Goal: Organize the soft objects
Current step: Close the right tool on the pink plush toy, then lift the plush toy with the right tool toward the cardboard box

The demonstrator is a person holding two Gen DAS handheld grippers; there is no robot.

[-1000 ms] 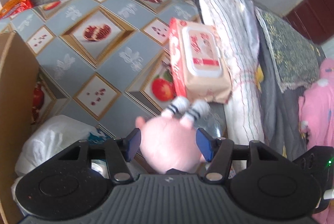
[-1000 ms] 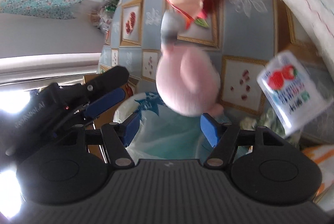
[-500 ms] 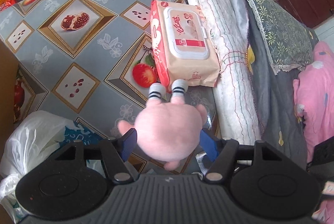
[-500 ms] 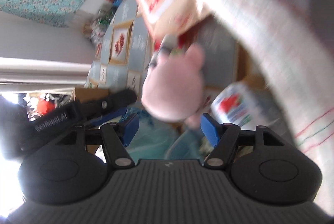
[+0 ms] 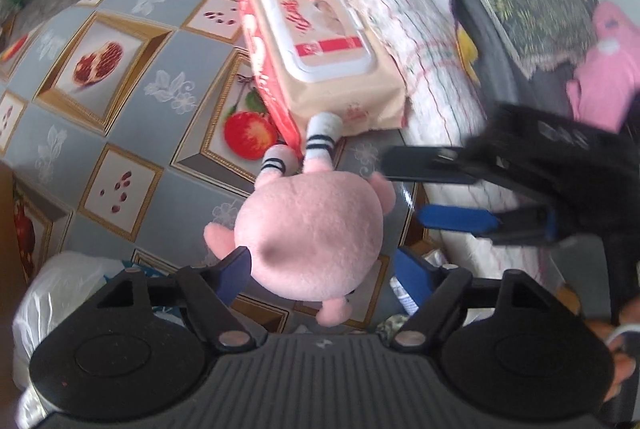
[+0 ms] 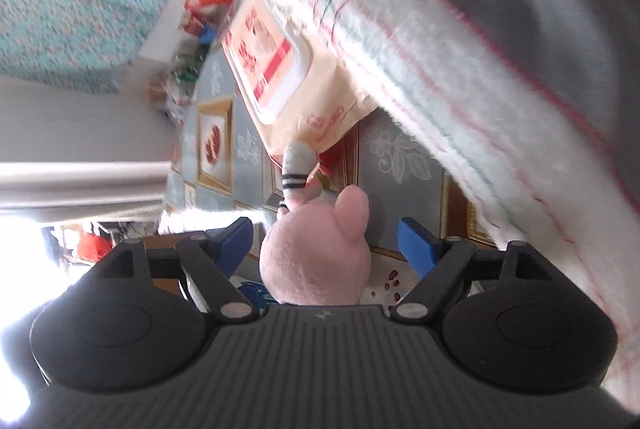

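I find the pink plush toy (image 5: 308, 233) lying on the patterned tablecloth (image 5: 120, 77), near the table's edge beside the rolled white blanket (image 5: 400, 9). Its two striped white feet (image 5: 320, 137) point toward the wet-wipes pack (image 5: 320, 41), and one foot touches or overlaps that pack's near end.

My left gripper (image 5: 320, 269) stands over the toy with the body between its blue pads. The jaws are opening. The left pad (image 5: 236, 265) sits against or just beside the plush; the right pad (image 5: 412, 273) stands clear, so I judge the toy released, not gripped.

My right gripper (image 6: 324, 241) also has its jaws opening, with the toy's body between the pads and visible gaps on both sides. It holds nothing. In the left wrist view its fingers (image 5: 460, 221) reach in from the right, just beside the toy's ear.

Handling assessment: the toy looks light and fully soft, with a fuzzy pile that should give good friction and little risk of slipping. It is not fragile. A pinch will sink in deeply, so the jaws need to close well past first contact. I judge the round body the best place to hold, across its widest part. The thin limbs and small ears would flop and let the body swing.

Risk noted: the toy is close to the table edge, above a white plastic bag (image 5: 52, 293), and a nudge could roll it off.
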